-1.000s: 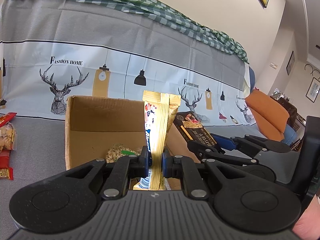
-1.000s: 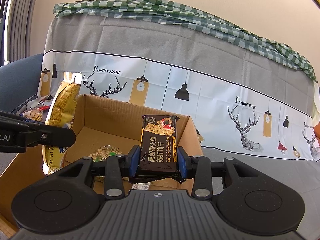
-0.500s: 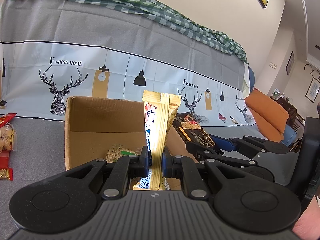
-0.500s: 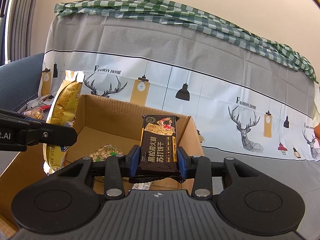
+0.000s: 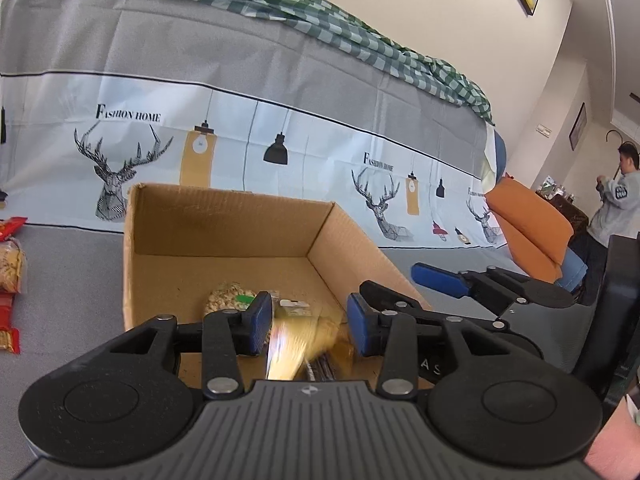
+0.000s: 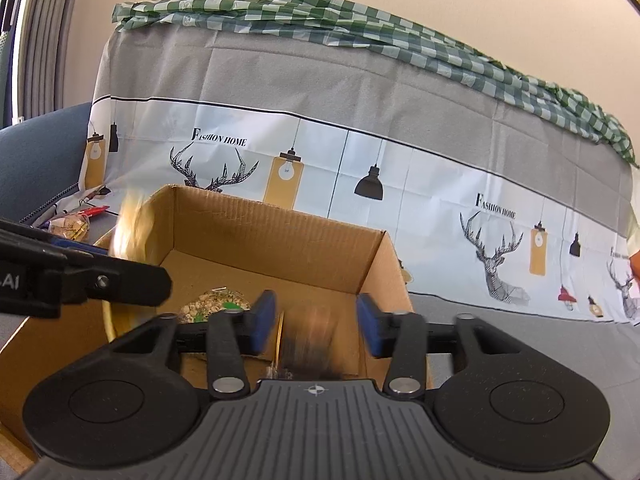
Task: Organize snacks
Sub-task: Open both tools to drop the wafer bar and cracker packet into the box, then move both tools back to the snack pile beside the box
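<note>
Fingers of the left gripper [image 5: 307, 326]: blue pads parted, jaws having just been opening, nothing pinched; a gold snack packet [image 5: 294, 350] shows as a blur in the gap, falling free of both pads into the cardboard box [image 5: 224, 220] below. Fingers of the right gripper [image 6: 316, 322]: likewise parted, jaws having just been opening; a dark biscuit packet [image 6: 310, 340] blurs between the pads, released and dropping toward the box floor. Box: open top, standing on the grey cloth directly under and ahead of both grippers, which point downward into its near edge. Contents already lying in it: one clear bag of nuts [image 5: 228, 298] with a green label, flat on the floor toward the left wall. Both dropped packets: exact resting pose not readable through the blur; the gold one's long axis appears to run roughly along the gripper's own line, tipping forward. Remaining stock: several red and tan snack packets [image 5: 10, 264] on the cloth outside the box, well to the left of it, also glimpsed at the left edge of the right wrist view. Judged relation for the coming move: those loose packets lie left of the box, so the left hand is the nearer one. Backdrop: printed sheet with deer and lamps [image 6: 400, 168]; a person stands far off at the right.
</note>
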{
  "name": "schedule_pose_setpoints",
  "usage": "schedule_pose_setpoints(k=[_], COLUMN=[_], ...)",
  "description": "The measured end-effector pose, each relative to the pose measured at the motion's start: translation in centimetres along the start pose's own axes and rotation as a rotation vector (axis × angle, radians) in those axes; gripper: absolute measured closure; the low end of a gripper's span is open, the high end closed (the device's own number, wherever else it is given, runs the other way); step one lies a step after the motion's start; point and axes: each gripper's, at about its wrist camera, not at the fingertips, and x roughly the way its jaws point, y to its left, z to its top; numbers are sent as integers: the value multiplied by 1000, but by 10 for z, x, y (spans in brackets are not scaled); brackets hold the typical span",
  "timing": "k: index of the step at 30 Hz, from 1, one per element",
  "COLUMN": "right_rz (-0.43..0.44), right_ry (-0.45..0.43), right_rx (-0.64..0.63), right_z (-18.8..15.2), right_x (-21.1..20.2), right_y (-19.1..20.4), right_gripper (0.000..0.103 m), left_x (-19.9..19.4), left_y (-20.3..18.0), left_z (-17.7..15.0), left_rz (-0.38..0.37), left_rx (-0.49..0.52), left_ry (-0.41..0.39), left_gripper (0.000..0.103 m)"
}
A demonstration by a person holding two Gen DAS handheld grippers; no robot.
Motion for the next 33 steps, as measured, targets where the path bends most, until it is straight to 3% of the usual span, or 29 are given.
schedule_pose_setpoints(k=[6,11,14,17,19,21,23,27,28,30,33], right_rz=[6,30,49,77,108,152,200,311,339,388,440], right_ry=[-15,-39,-61,-93,-123,-155,-192,-236,-241,-243,-211], right_rx=[31,60,74,88,93,93,88,52,37,9,-17], right_z=[4,9,13,18,21,23,25,26,25,24,20], right_x=[-1,-5,-9,-13,-19,-25,-33,-45,-47,-49,-43], right_y=[5,19,32,47,60,75,92,136,149,176,213], right_gripper=[46,46,46,47,51,69,71,72,72,72,72], left_x=[-14,-37,-53,-72,-85,-96,-102,-108,-105,-107,-115], left_y=[14,36,59,82,98,116,138,185,193,208,228], left_z=[4,10,16,24,28,27,21,0,-5,-8,-6], left_rz=[47,124,179,235,284,337,399,469,505,564,584], left_rx=[-31,-57,-73,-28,8,39,38,-74,-80,-109,-190], left_ry=[-39,-69,-51,-42,-50,-50,-44,-26,10,25,4], left_gripper=[60,80,84,84,84,84,84,84,84,84,84])
